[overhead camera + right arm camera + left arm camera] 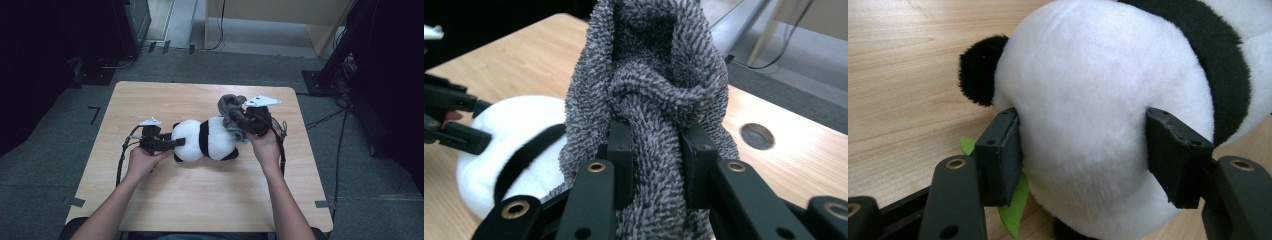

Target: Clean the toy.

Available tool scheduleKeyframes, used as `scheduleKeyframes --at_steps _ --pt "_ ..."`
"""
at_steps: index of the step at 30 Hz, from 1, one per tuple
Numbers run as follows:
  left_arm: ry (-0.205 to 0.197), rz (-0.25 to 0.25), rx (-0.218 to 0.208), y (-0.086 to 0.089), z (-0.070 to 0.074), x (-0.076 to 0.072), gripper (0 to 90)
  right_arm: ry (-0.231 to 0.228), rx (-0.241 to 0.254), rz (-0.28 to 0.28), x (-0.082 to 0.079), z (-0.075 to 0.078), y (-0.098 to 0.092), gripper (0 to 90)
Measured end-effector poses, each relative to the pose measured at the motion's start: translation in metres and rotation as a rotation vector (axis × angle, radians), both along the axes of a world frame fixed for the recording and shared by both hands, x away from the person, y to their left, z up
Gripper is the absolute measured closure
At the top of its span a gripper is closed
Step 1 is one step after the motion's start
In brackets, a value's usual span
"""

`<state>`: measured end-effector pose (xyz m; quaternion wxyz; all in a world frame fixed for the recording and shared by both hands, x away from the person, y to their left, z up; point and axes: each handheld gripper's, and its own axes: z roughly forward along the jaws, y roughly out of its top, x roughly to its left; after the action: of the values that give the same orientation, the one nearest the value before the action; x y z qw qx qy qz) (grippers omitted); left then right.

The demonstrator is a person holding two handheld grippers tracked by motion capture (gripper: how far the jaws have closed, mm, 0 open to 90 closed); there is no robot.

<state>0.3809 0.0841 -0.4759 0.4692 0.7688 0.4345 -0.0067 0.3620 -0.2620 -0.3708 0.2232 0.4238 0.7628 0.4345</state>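
A black-and-white panda plush (205, 140) lies on its side in the middle of the wooden table (200, 200). My left gripper (177, 142) comes in from the left and is shut on the plush's white rounded end (1098, 100), one pad (998, 155) pressed against each side. A green felt leaf (1013, 205) pokes out under the plush by the left pad. My right gripper (240, 120) is over the panda's right end, shut on a bunched grey terry cloth (231, 112). In the right gripper view the cloth (649, 90) rises in folds from between the jaws, with the panda (514, 130) behind on the left.
A round hole (756, 136) is cut in the tabletop near the far right edge. Cables (325, 120) trail over the grey floor to the right. Dark equipment stands at the back left, and pale wooden furniture (280, 15) at the back.
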Motion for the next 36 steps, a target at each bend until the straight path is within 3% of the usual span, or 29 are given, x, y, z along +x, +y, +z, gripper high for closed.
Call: scheduleKeyframes --at_steps 5,10,12,24,30,36 --pt "-0.007 -0.003 -0.006 0.0 -0.001 0.001 36.0 0.036 0.052 0.012 -0.001 -0.01 -0.016 72.2" --pt "-0.007 -0.008 -0.007 0.0 -0.001 0.003 35.9 0.084 0.051 0.046 -0.001 -0.03 -0.008 72.0" --pt "-0.004 -0.008 -0.01 0.0 -0.001 0.003 35.9 0.07 0.051 0.037 -0.001 -0.036 -0.005 72.1" --pt "-0.004 -0.005 -0.025 -0.001 -0.001 0.005 35.7 0.103 0.086 -0.002 0.002 -0.054 -0.016 72.1" --pt "0.0 -0.001 -0.028 -0.001 -0.001 0.005 35.7 0.134 0.129 -0.01 0.006 -0.066 -0.024 72.5" --pt "0.004 -0.001 -0.027 0.0 -0.001 0.005 35.6 0.188 0.127 -0.046 0.009 -0.076 -0.028 71.5"
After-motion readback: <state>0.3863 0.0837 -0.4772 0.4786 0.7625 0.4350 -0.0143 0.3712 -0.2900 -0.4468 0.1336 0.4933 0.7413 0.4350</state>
